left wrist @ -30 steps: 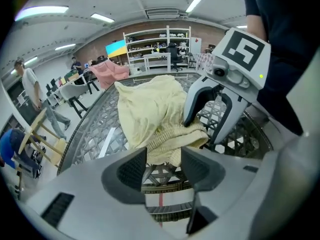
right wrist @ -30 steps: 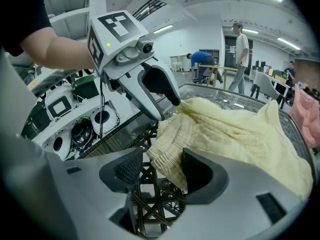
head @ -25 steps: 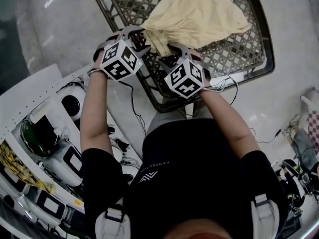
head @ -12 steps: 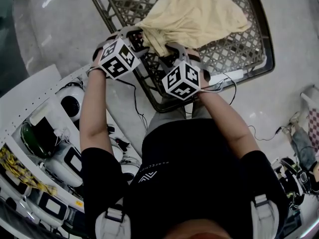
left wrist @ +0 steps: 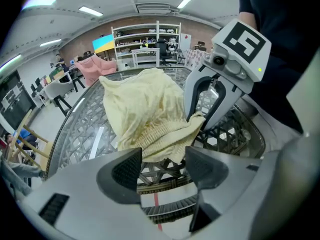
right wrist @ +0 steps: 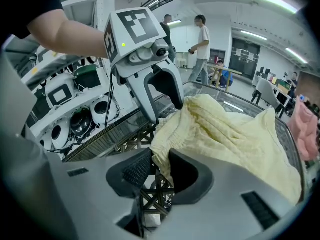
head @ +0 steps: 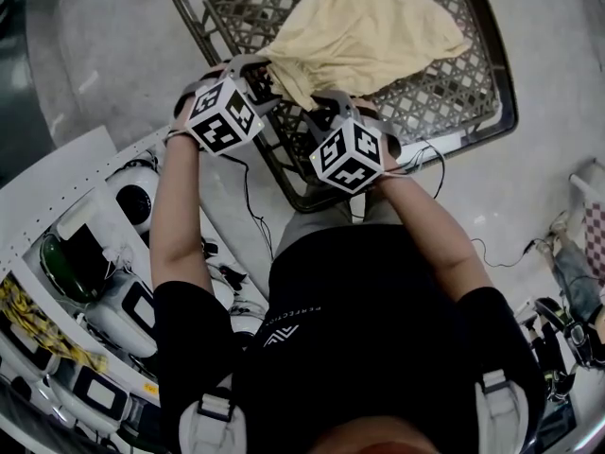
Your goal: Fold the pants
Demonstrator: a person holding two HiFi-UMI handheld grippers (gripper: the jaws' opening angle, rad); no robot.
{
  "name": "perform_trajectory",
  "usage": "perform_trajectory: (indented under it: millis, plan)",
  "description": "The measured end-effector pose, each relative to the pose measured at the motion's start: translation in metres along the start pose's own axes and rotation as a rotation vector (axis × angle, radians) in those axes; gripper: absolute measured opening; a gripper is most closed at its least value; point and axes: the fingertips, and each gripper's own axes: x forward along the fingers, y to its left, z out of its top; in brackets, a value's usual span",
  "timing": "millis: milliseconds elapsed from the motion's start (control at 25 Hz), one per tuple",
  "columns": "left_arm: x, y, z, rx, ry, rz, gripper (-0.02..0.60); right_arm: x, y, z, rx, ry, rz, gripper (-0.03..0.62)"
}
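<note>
Pale yellow pants (head: 369,26) lie crumpled in a dark lattice basket (head: 284,173). Their ribbed waistband (left wrist: 165,139) faces me at the basket's near rim. My left gripper (head: 255,64) hangs over that rim. In the left gripper view its jaws (left wrist: 162,161) stand open, just short of the waistband, with nothing between them. My right gripper (head: 326,102) is beside it to the right. Its jaws (right wrist: 160,171) are closing, and a fold of the waistband (right wrist: 162,144) fills the gap between the pads. Each gripper shows in the other's view, at the cloth's edge.
White shelving with round machines and cables (head: 95,253) lines the floor at my left. Loose cables (head: 510,258) trail at the right. Beyond the basket, people (right wrist: 202,39) stand, with pink chairs (left wrist: 95,66), desks and shelves.
Both grippers have stayed almost in place at the near edge of the pants. The waistband corner has drawn in a little between them.
</note>
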Motion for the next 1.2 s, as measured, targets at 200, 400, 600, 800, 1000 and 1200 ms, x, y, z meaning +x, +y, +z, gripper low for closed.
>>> perform_trajectory:
  millis: [200,400,600,800,1000,1200]
  plan:
    - [-0.006,-0.016,0.008,0.025,-0.042,-0.007,0.281,-0.015,0.008,-0.003,0.032,-0.002,0.038,0.104]
    - [-0.013,-0.036,0.027,0.078,-0.136,-0.025,0.275,-0.036,0.015,-0.011,0.073,-0.015,0.089,0.103]
    - [-0.009,-0.059,0.033,0.104,-0.149,-0.092,0.300,-0.058,0.018,-0.019,0.120,-0.033,0.123,0.101]
    - [0.013,-0.083,0.034,0.127,-0.109,-0.140,0.367,-0.073,0.009,-0.017,0.185,-0.057,0.124,0.100]
    - [0.029,-0.071,0.036,0.167,-0.067,0.015,0.229,-0.081,0.003,-0.015,0.179,-0.059,0.119,0.098]
    - [0.019,-0.066,0.045,0.172,-0.065,0.048,0.076,-0.089,-0.001,-0.016,0.176,-0.066,0.127,0.098]
